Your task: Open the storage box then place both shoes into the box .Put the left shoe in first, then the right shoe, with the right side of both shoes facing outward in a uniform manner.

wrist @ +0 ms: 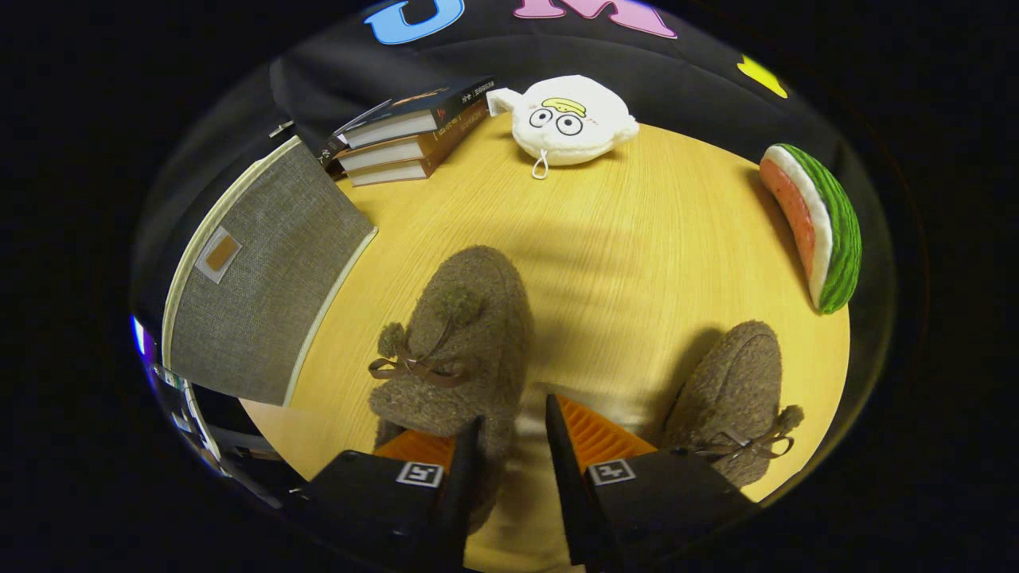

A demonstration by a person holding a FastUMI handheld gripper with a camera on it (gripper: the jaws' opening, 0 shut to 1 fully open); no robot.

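The gripper [513,434] is hovering with fingers parted and empty over one fuzzy shoe [458,342], its length running straight ahead toward the books.

Grey fabric storage box [263,294] lies closed beside two fuzzy brown bow-tied shoes [458,342] [732,398] standing well apart

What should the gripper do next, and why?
Probably swing toward the grey storage box, because its lid looks closed and both fuzzy shoes sit on the table. The gripper is open, holding nothing.
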